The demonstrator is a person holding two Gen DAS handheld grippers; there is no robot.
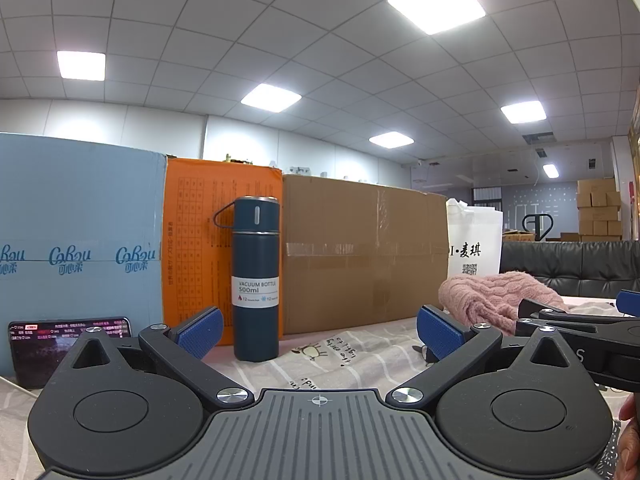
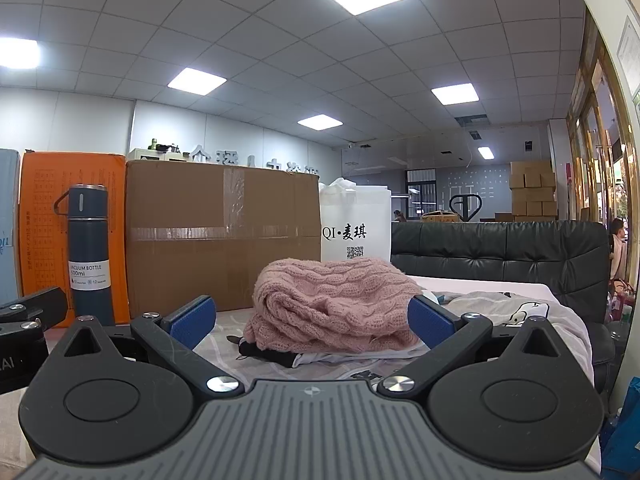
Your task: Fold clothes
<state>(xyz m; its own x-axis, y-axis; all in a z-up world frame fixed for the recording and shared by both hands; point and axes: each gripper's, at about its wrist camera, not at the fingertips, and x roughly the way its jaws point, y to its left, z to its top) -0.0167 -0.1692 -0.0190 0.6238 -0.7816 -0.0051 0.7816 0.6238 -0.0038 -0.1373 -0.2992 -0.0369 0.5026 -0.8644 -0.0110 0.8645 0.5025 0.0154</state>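
Both jaws wide, empty; pink sweater [image 2: 332,304] heaped just beyond right gripper [image 2: 312,322].

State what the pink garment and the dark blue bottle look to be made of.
Pink garment: chunky cable knit, soft and fuzzy, likely wool or acrylic yarn. Dark blue bottle: matte coated body, probably metal, since its label reads "vacuum bottle".

Black grippers, blue-padded fingers [image 1: 200,332], silver screws.

Pink cable-knit sweater [image 2: 332,304] — navy bottle [image 1: 256,280], orange box [image 1: 192,240].
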